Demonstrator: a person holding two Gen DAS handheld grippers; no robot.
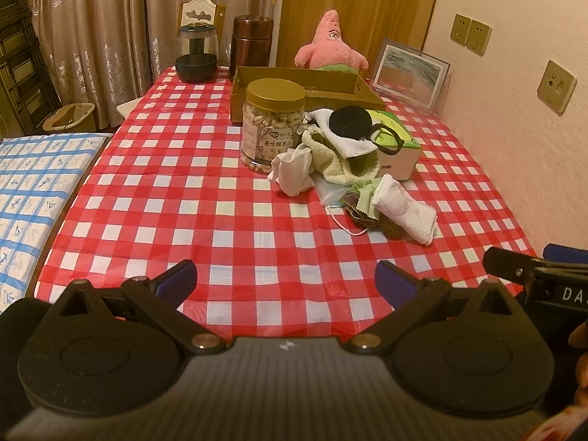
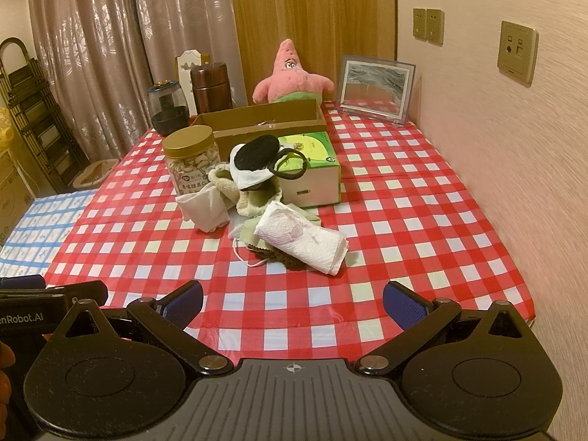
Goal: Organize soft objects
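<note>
— While the curtains point(image 1: 92, 29) hung along the far left of the room, what lay below them?

— A folding rack point(image 1: 18, 58) leaned at the far left, and a blue-and-white checked surface point(image 1: 33, 191) sat beside the table on its left. The table itself wore a red-and-white checked cloth point(image 1: 165, 191).

— And on the cloth, from left to right?

— At the far end stood a dark glass jar point(image 1: 196, 53) and a brown canister point(image 1: 251, 44). Nearer was a nut jar with a gold lid point(image 1: 273, 125), touching the left edge of a heap of soft things point(image 1: 341, 154): white and cream cloths, a black round pad, a face mask, and a folded white towel point(image 1: 404, 209) at its near right. A green tissue box point(image 1: 398, 147) sat against the heap's right side, with an open cardboard box point(image 1: 308, 88) behind, a pink star plush point(image 1: 330, 47) beyond that, and a framed picture point(image 1: 411, 73) by the right wall.

— And the grippers?

— The left gripper point(image 1: 284, 279) hovered over the near edge, fingers spread wide, holding nothing. The right gripper point(image 2: 292, 299) was the same, wide and empty, well short of the heap. Wall sockets point(image 2: 516, 51) dotted the right wall.
</note>
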